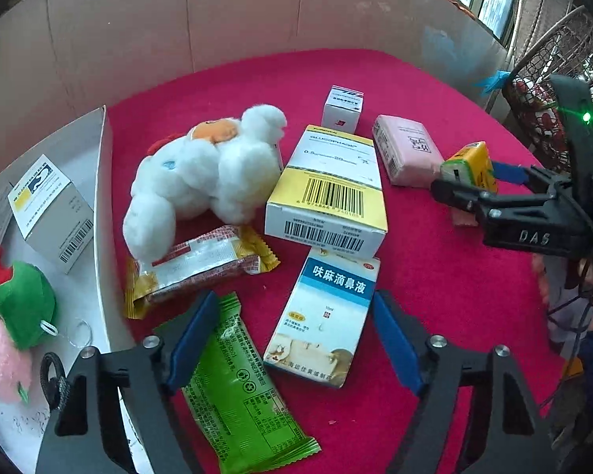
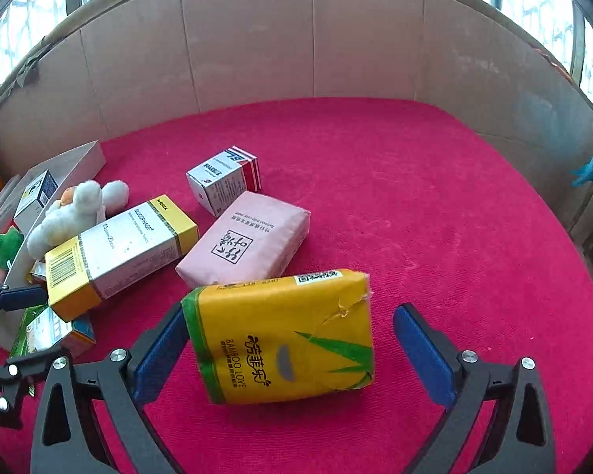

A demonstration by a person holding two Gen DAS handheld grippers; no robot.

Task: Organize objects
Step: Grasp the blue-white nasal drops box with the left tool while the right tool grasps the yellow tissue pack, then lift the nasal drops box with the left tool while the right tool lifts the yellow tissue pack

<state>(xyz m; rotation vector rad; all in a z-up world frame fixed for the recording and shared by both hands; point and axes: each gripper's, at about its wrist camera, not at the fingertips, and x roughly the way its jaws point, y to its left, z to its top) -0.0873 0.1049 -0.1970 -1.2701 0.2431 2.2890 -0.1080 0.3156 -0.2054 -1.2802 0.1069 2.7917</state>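
My left gripper (image 1: pixel 294 341) hangs open low over the red cloth (image 1: pixel 435 276). A blue-and-white nose-drop box (image 1: pixel 324 316) lies between its pads, touched by neither. The left pad (image 1: pixel 193 339) is over a green snack packet (image 1: pixel 233 387). My right gripper (image 2: pixel 292 355) is open around a yellow tissue pack (image 2: pixel 284 335). Its left pad sits at the pack's edge and its right pad (image 2: pixel 423 355) stands clear. The left wrist view shows that gripper (image 1: pixel 478 181) and the pack (image 1: pixel 470 162) at the right.
A white plush chicken (image 1: pixel 205 177), a yellow-and-white box (image 1: pixel 328 189), a pink tissue pack (image 1: pixel 407 150), a small white box (image 1: pixel 342 108) and an orange snack packet (image 1: pixel 201 264) lie on the cloth. A white tray (image 1: pixel 102 197) at left holds a grey box and plush toys. Cardboard walls (image 2: pixel 257 39) ring the back.
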